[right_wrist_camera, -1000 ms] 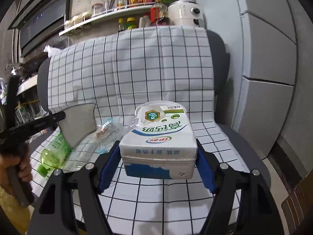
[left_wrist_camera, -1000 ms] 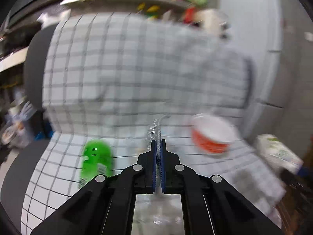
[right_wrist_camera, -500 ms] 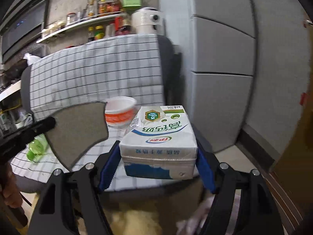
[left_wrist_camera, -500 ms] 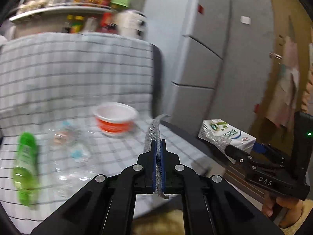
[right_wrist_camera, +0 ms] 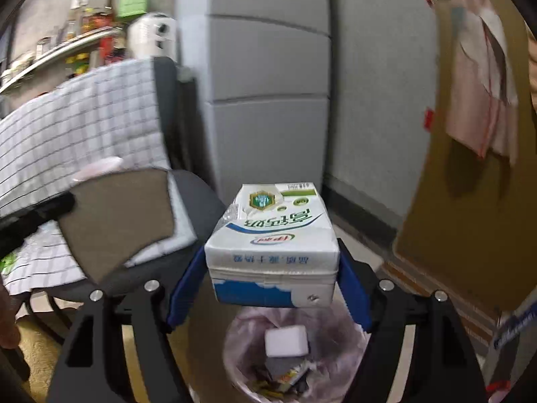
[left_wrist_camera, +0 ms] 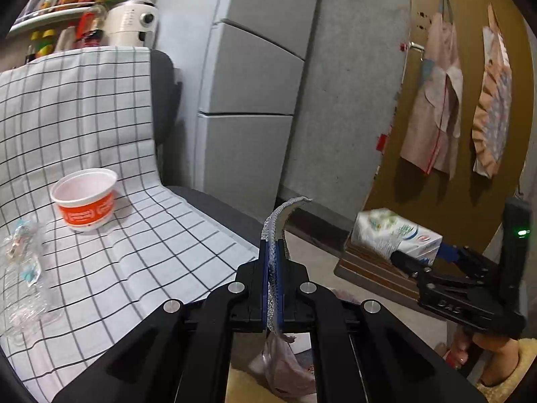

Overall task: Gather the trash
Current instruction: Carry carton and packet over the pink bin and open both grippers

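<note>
While right tongs [right_wrist_camera: 272,268], opening, flank milk carton [right_wrist_camera: 273,235], bin [right_wrist_camera: 235,342] holds white block [right_wrist_camera: 286,340]; left tongs [left_wrist_camera: 274,262] pinch foil lid [left_wrist_camera: 280,221].

A home kitchen: grey fridge [left_wrist_camera: 248,77], shelf [left_wrist_camera: 50,10] of sauce bottles (a white appliance [left_wrist_camera: 132,21] below it).

We see a chair seat [left_wrist_camera: 214,208] covered by a white checked cloth [left_wrist_camera: 110,262] that also drapes the backrest. On the cloth, at 10 o'clock in the left wrist view, an orange-and-white tub [left_wrist_camera: 85,198] stands upright and open. At 9 o'clock, near it but apart, lies a clear crumpled plastic bottle [left_wrist_camera: 23,275]. In the right wrist view, at 6 o'clock, a bin with a pale liner [right_wrist_camera: 295,352] stands on the floor [right_wrist_camera: 365,248] beside the chair.
</note>
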{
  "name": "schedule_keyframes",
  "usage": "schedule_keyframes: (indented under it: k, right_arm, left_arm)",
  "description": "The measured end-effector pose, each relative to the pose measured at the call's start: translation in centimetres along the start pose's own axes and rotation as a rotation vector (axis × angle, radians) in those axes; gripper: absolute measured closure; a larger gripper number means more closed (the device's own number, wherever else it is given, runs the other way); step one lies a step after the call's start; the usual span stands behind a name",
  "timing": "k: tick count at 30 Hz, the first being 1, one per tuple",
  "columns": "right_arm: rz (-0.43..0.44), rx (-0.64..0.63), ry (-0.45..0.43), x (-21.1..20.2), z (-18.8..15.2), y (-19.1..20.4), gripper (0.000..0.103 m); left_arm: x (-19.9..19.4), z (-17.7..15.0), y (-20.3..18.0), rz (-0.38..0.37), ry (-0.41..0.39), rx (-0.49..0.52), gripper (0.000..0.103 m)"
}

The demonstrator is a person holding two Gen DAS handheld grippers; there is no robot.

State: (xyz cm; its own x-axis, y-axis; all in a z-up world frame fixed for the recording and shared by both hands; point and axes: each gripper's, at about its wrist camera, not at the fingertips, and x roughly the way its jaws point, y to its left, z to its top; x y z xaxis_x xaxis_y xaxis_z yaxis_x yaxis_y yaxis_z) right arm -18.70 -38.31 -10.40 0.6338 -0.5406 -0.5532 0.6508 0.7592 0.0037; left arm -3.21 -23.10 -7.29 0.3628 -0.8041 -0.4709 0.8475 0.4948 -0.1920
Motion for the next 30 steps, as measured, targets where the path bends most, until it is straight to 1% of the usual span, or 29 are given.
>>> schedule_keyframes:
  k: [2,3,10,13,18,22,27,29,30]
  right_arm:
    - [-0.027,0.037,0.017,0.8,-0.5,-1.2,0.023]
    - [-0.031,0.051,0.016,0.9,-0.7,-1.6,0.022]
    - [-0.034,0.076,-0.017,0.8,-0.9,-2.5,0.022]
    - [-0.035,0.09,-0.028,0.8,-0.4,-2.8,0.022]
    - [-0.039,0.13,-0.056,0.3,-0.1,-4.0,0.022]
    - [-0.045,0.158,-0.078,-0.5,0.2,-5.1,0.022]
    - [-0.079,0.182,-0.111,-1.5,0.4,-6.8,0.022]
    - [-0.097,0.193,-0.119,-1.7,0.5,-7.6,0.022]
    - [-0.103,0.197,-0.122,-1.8,0.5,-7.8,0.022]
  left_arm:
    - [0.7,0.1,-0.4,-0.003,0.014,0.005,0.1]
    - [1.0,0.1,-0.5,-0.006,0.02,0.009,0.1]
    - [2.3,-0.6,-1.7,-0.028,0.056,0.031,0.1]
    - [2.6,-1.0,-2.2,-0.046,0.069,0.037,0.1]
    - [3.5,-2.4,-3.9,-0.101,0.114,0.055,0.1]
    - [5.3,-3.5,-6.3,-0.153,0.157,0.095,0.099]
    - [7.6,-3.4,-8.2,-0.207,0.161,0.128,0.099]
    - [8.5,-3.3,-8.7,-0.22,0.159,0.135,0.095]
    - [9.1,-3.3,-9.0,-0.231,0.156,0.141,0.095]
